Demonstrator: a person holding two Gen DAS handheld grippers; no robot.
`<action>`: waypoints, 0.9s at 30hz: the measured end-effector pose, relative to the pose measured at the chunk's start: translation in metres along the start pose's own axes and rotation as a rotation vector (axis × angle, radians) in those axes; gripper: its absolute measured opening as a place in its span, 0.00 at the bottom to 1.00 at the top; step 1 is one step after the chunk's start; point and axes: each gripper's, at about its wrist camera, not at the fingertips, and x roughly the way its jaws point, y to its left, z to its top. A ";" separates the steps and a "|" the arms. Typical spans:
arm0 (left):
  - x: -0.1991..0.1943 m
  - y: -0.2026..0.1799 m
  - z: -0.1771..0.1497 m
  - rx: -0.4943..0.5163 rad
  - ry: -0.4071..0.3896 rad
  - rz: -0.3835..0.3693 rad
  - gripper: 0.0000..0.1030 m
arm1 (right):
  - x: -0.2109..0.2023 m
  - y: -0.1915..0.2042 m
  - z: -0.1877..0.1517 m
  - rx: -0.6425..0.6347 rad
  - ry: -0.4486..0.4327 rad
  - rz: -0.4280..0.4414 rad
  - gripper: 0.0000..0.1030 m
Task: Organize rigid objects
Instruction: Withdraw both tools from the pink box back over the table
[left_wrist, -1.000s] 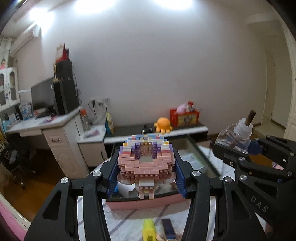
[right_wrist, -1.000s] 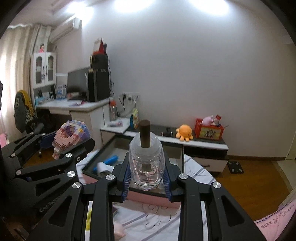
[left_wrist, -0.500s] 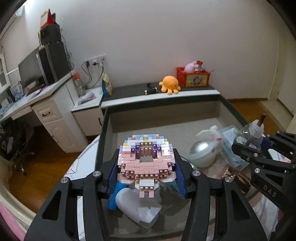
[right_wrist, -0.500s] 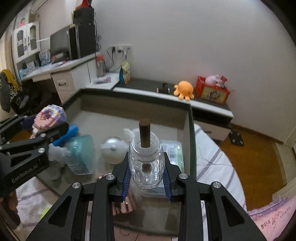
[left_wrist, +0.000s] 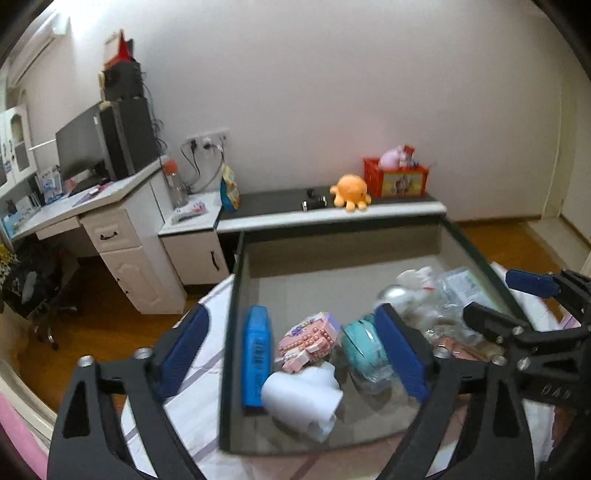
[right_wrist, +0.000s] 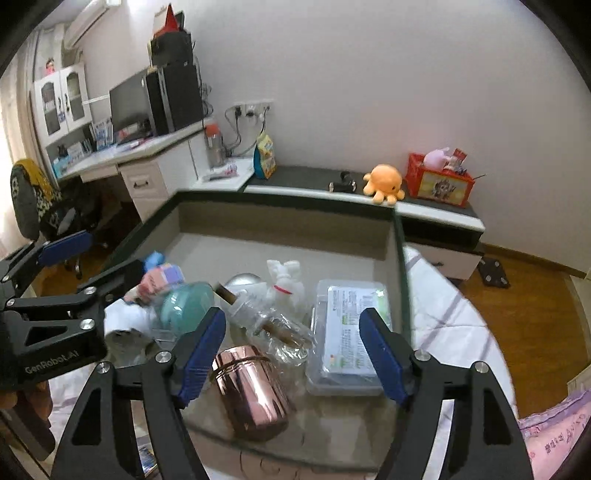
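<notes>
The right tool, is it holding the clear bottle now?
No, the right tool is open and empty, and the clear bottle lies on its side in the tray.

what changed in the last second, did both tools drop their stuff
Yes. The left tool opened and let go of the brick figure, which now lies in the tray beside the blue case. The right tool opened and released the clear wick bottle, now tipped on its side above the copper can. The other tray contents look unchanged.
</notes>
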 end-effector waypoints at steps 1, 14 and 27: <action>-0.010 0.003 0.000 -0.015 -0.015 -0.006 0.97 | -0.013 -0.002 0.001 0.012 -0.024 0.006 0.77; -0.188 0.002 -0.044 -0.100 -0.286 0.007 1.00 | -0.182 0.035 -0.046 0.000 -0.324 0.003 0.89; -0.293 -0.033 -0.096 -0.033 -0.396 0.013 1.00 | -0.274 0.066 -0.121 0.014 -0.507 -0.117 1.00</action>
